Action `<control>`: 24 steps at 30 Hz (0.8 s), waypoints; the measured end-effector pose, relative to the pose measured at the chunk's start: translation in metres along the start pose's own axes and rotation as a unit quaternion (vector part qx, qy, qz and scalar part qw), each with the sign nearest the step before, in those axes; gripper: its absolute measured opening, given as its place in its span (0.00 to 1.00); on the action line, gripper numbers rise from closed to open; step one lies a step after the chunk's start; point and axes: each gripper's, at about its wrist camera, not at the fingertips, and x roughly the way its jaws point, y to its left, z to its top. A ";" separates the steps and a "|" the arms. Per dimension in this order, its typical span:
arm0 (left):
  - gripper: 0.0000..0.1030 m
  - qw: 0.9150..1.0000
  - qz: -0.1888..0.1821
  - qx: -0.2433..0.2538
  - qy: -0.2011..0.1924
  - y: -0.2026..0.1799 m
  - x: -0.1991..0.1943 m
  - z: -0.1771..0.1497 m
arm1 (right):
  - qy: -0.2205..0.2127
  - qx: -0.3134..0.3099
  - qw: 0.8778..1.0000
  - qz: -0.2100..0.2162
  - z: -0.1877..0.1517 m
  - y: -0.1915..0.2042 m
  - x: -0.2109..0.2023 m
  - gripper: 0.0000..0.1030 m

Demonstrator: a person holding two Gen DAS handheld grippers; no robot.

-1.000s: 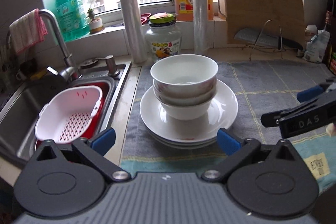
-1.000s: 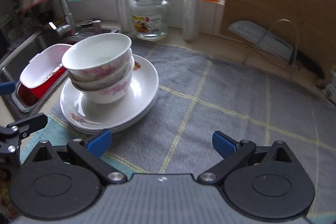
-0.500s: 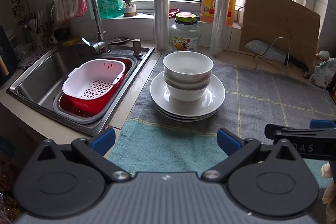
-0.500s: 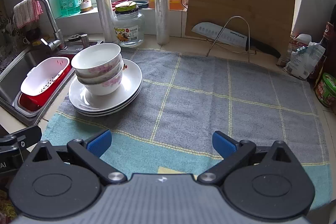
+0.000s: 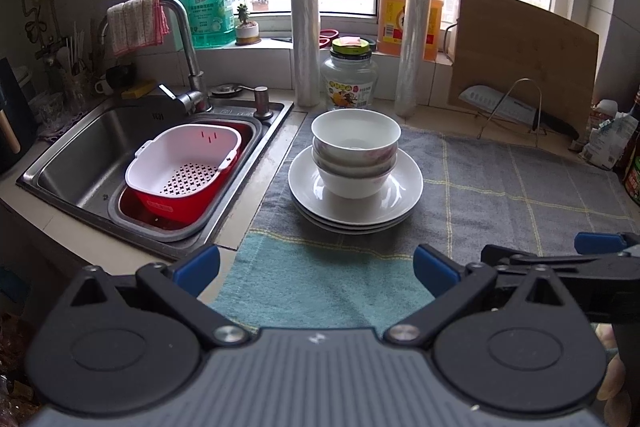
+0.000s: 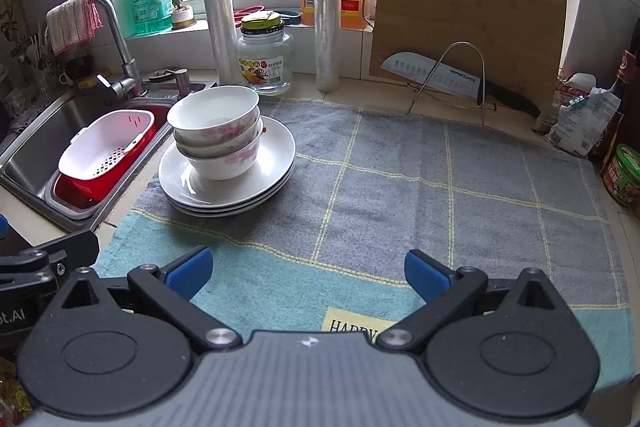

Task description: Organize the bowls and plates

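Hovering back from the work, left gripper [image 5: 316, 265] and right gripper [image 6: 308, 267] both with fingers spread, grasping nothing. Three nested white floral ceramic bowls [image 6: 216, 131] atop stacked white round plates [image 6: 276, 163], ahead-left of right fingers, on grey checked towel [image 6: 400, 187] over counter; compact for storage, likely finished.

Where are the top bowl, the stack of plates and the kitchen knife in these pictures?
top bowl [image 5: 355, 133]: left wrist view, on its white inside wall.
stack of plates [image 6: 276, 151]: right wrist view, on the bare rim of the uppermost plate.
kitchen knife [image 6: 432, 74]: right wrist view, on the dimpled blade.
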 end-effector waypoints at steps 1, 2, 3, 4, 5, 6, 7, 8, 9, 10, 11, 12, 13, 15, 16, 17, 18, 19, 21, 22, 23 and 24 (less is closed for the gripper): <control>0.99 1.000 0.001 0.000 0.000 0.001 0.000 0.000 | -0.001 -0.001 1.000 -0.001 0.000 0.001 -0.001 1.00; 0.99 1.000 0.001 0.001 -0.001 0.001 0.000 0.000 | -0.001 0.000 1.000 -0.001 0.000 0.001 -0.001 1.00; 0.99 1.000 0.001 0.000 -0.001 0.002 -0.001 0.000 | -0.002 0.000 1.000 -0.001 0.000 0.001 -0.002 1.00; 0.99 1.000 0.000 0.001 0.000 0.002 -0.001 0.000 | -0.002 0.000 1.000 -0.001 0.000 0.002 -0.002 1.00; 0.99 1.000 0.000 0.002 0.000 0.002 -0.001 0.000 | -0.003 0.000 1.000 -0.003 0.000 0.002 -0.002 1.00; 0.99 1.000 0.000 0.001 0.000 0.002 -0.001 0.000 | -0.004 0.000 1.000 -0.003 0.000 0.002 -0.003 1.00; 0.99 1.000 -0.001 0.002 0.000 0.002 -0.001 0.000 | -0.004 -0.001 1.000 -0.004 0.000 0.002 -0.004 1.00; 0.99 1.000 -0.001 0.003 0.000 0.002 -0.001 -0.001 | -0.004 0.000 1.000 -0.004 0.001 0.002 -0.004 1.00; 0.99 1.000 -0.002 0.002 0.000 0.003 -0.002 0.000 | -0.005 0.000 1.000 -0.004 0.001 0.001 -0.004 1.00; 0.99 1.000 -0.003 0.001 0.000 0.003 -0.002 0.000 | -0.006 0.000 1.000 -0.005 0.001 0.001 -0.005 1.00; 0.99 1.000 -0.004 0.002 -0.001 0.003 -0.002 0.000 | -0.005 -0.001 1.000 -0.005 0.001 0.002 -0.005 1.00; 0.99 1.000 -0.004 0.001 0.000 0.003 -0.002 0.000 | -0.006 -0.001 1.000 -0.006 0.001 0.002 -0.005 1.00; 0.99 1.000 -0.004 0.000 0.000 0.003 -0.002 0.000 | -0.006 -0.002 1.000 -0.007 0.001 0.002 -0.005 1.00; 0.99 1.000 -0.004 0.000 0.002 0.003 -0.001 0.000 | -0.006 -0.002 1.000 -0.007 0.001 0.002 -0.005 1.00; 0.99 1.000 -0.003 -0.001 0.003 0.003 -0.001 0.001 | -0.005 -0.003 1.000 -0.007 0.001 0.002 -0.005 1.00; 0.99 1.000 -0.003 0.000 0.003 0.003 0.000 0.001 | -0.005 -0.002 1.000 -0.007 0.001 0.001 -0.005 1.00; 0.99 1.000 -0.003 -0.001 0.003 0.003 0.000 0.001 | -0.005 -0.002 1.000 -0.007 0.002 0.001 -0.005 1.00; 0.99 1.000 -0.003 0.000 0.003 0.003 0.000 0.001 | -0.005 -0.002 1.000 -0.007 0.001 0.002 -0.005 1.00; 0.99 1.000 -0.003 0.000 0.003 0.002 0.000 0.001 | -0.006 -0.002 1.000 -0.008 0.001 0.002 -0.005 1.00; 0.99 1.000 -0.002 0.000 0.002 0.002 0.000 0.001 | -0.006 -0.002 1.000 -0.008 0.001 0.002 -0.004 1.00; 0.99 1.000 -0.002 0.000 0.002 0.002 0.001 0.001 | -0.006 -0.003 1.000 -0.008 0.001 0.001 -0.005 1.00; 0.99 1.000 -0.002 0.000 0.002 0.002 0.001 0.001 | -0.006 -0.002 1.000 -0.008 0.001 0.002 -0.005 1.00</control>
